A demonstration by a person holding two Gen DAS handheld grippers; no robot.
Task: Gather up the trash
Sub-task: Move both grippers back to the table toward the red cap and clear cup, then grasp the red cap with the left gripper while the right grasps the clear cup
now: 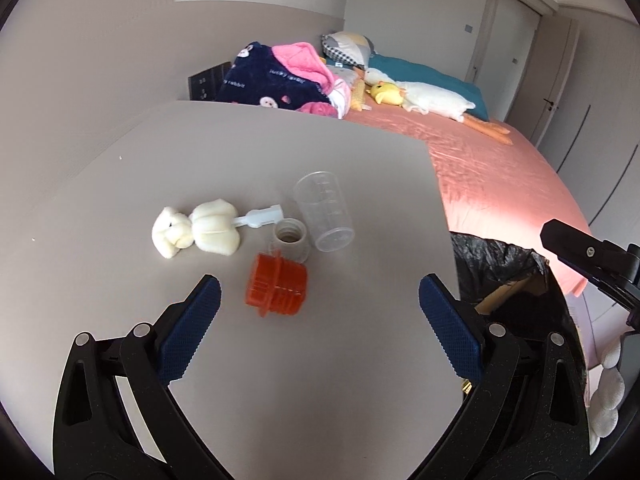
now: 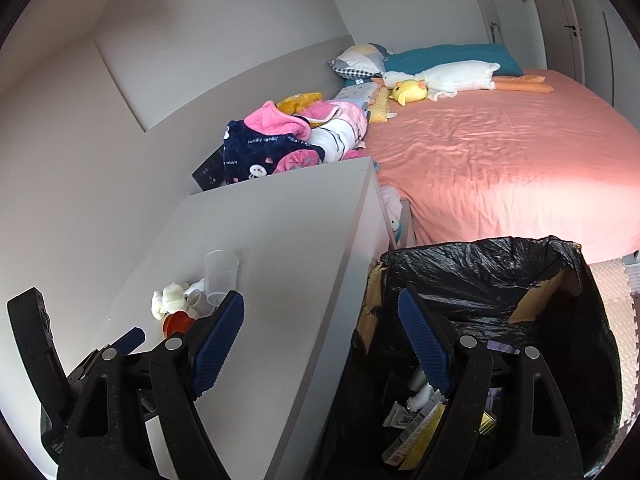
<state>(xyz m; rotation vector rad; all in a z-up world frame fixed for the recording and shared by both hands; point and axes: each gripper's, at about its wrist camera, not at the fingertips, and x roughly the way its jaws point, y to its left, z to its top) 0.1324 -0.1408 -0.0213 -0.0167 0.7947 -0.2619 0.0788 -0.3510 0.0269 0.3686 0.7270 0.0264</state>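
Both wide apart — left hand-held gripper (image 1: 320, 294) before the orange cap (image 1: 277, 289), right hand-held gripper (image 2: 321, 310) over the bin (image 2: 472, 264).

pink-sheeted bed (image 2: 500, 160) beside grey wall (image 2: 200, 20)

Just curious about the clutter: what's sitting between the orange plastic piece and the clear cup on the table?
A small grey threaded cap sits between the orange plastic piece and the clear cup, seen best in the left wrist view.

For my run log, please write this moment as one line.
left gripper: open, above orange cap | right gripper: open, empty, over trash bin | table: items remain
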